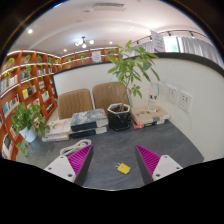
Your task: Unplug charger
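1. Fingers of the hand-held gripper (108, 163) stand spread wide with nothing between them but bare grey tabletop (110, 150); the magenta pads (77, 158) face inward across the gap.

2. Just ahead of the fingers, slightly to the right of middle, lies a small yellow object (123, 168) flat on the table. I cannot tell what it is, though it might be a plug or a tag.

3. The charger itself I cannot pick out with any certainty. White wall sockets (172, 95) sit on the far right wall, above the table's right edge, and that is where I would judge the charger to be plugged in, but no body or cable shows plainly there.

4. Farther off stand a leafy green potted plant in a dark pot (120, 112), a stack of books and papers (82, 124) to its left, two tan chairs (88, 100) behind, and a bookshelf (28, 88) along the left wall.

5. Risks as I see them: the gripper is well apart from the sockets and pointed at the table's middle, so a swing right could brush the plant's leaves or knock the clutter near the wall. Closing on the yellow object by mistake would waste the reach. Pulling a plug at an angle could bend its pins.
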Tool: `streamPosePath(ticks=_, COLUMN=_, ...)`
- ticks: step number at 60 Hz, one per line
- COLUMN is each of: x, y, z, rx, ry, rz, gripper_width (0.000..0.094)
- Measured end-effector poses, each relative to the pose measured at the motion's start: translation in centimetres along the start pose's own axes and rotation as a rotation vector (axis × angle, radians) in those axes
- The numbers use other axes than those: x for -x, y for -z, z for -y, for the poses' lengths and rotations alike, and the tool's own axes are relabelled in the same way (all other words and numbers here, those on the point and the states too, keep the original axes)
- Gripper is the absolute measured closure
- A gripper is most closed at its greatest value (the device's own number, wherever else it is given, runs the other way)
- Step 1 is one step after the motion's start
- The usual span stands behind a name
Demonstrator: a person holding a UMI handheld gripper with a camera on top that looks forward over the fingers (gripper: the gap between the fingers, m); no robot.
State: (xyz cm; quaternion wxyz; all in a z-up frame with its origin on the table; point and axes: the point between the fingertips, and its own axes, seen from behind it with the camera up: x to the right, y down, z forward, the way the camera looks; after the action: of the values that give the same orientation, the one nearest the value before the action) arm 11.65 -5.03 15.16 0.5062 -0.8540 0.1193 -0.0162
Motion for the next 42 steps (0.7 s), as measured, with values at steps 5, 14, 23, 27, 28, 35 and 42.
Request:
streamPosePath(ticks=5, x=2.1, y=4.9, z=2.8, rx=-0.059, ry=0.018, rz=0.029, gripper_width=0.0088)
streamPosePath(ticks=14, x=6.6, y=12.3, z=2.7, rx=-0.083, ry=0.071, rz=0.092, gripper_width=0.009)
streamPosePath(ticks=23, x=10.3, y=16.9, z=-2.1, rx=-0.03, ry=0.145, rz=0.118, gripper_width=0.0083)
streamPosePath(ticks=27, x=11.6, y=18.6, z=-4.3, rx=-0.01, ry=0.162, rz=0.135, gripper_width=0.0075)
streamPosePath(ticks=28, x=12.0, y=19.0, z=-4.7, rx=-0.008, ry=0.166, rz=0.14, gripper_width=0.0076)
streamPosePath(ticks=35, x=14.0, y=21.3, z=-7.6, rx=0.017, ry=0.198, rz=0.181, gripper_width=0.0078)
streamPosePath(ticks=42, x=15.6, y=22.8, z=-9.3, rx=0.032, ry=0.202, rz=0.217, gripper_width=0.0076)
